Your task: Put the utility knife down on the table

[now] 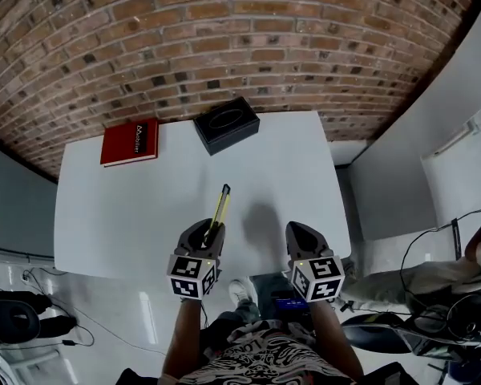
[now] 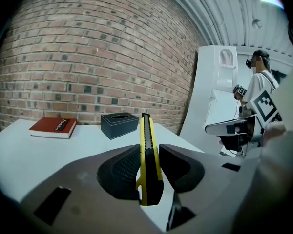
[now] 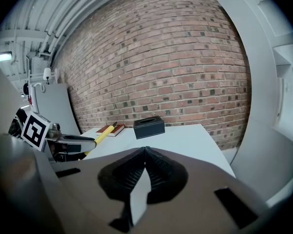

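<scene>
left gripper clamps utility knife above white table

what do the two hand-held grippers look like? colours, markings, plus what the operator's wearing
They match. The left hand-held gripper and right hand-held gripper have grey, rounded moulded shells that taper toward the jaws, which are lined with black ribbed pads. Each carries a cube with black-and-white square markers at the rear. No cables show on them. The person wears a black-and-white patterned top, with no sleeves over the forearms.
</scene>
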The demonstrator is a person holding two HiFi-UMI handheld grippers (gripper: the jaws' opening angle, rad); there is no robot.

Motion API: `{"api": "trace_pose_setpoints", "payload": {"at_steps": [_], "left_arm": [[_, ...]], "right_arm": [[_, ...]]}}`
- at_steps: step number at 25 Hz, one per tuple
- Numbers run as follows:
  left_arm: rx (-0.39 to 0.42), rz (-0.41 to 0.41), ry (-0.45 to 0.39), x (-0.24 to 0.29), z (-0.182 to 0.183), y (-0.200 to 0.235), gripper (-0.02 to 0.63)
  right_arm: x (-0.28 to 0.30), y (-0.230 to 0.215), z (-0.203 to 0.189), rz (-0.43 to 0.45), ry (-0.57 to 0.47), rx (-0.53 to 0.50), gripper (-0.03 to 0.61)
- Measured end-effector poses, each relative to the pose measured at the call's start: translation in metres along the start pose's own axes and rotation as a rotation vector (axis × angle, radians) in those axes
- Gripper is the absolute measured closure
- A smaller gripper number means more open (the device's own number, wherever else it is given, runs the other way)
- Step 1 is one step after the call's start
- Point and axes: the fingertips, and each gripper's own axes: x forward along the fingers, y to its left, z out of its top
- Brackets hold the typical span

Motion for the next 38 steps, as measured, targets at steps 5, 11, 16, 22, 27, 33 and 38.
{"api": "trace_pose_setpoints", "payload": {"at_steps": [5, 11, 16, 22, 27, 33, 38], "left_arm": [[-0.035, 0.002, 0.044, 0.009, -0.021, 0.0, 0.488], [-0.044, -0.001, 0.081, 0.025, -0.037, 0.005, 0.489], [-0.039, -0.002, 0.148, 0.035, -0.059, 0.005, 0.489], [-0.037, -0.006, 0.206, 0.045, -0.08, 0.006, 0.489], [-0.001, -0.013, 0.264, 0.053, -0.099, 0.006, 0.489], [-0.024, -0.018, 0.302, 0.063, -0.12, 0.008, 0.489], [-0.032, -0.025, 0.329, 0.07, -0.127, 0.005, 0.489]], "right_arm": [[0.009, -0.005, -0.014, 0.007, 0.05, 0.0, 0.577], [0.021, -0.016, -0.034, 0.0, 0.104, 0.009, 0.577], [0.03, -0.025, -0.039, -0.007, 0.131, 0.015, 0.577], [0.041, -0.035, -0.051, -0.014, 0.174, 0.026, 0.577], [0.047, -0.039, -0.061, -0.017, 0.202, 0.034, 0.577], [0.051, -0.044, -0.07, -0.021, 0.234, 0.044, 0.577], [0.055, -0.05, -0.073, -0.022, 0.242, 0.051, 0.577]]}}
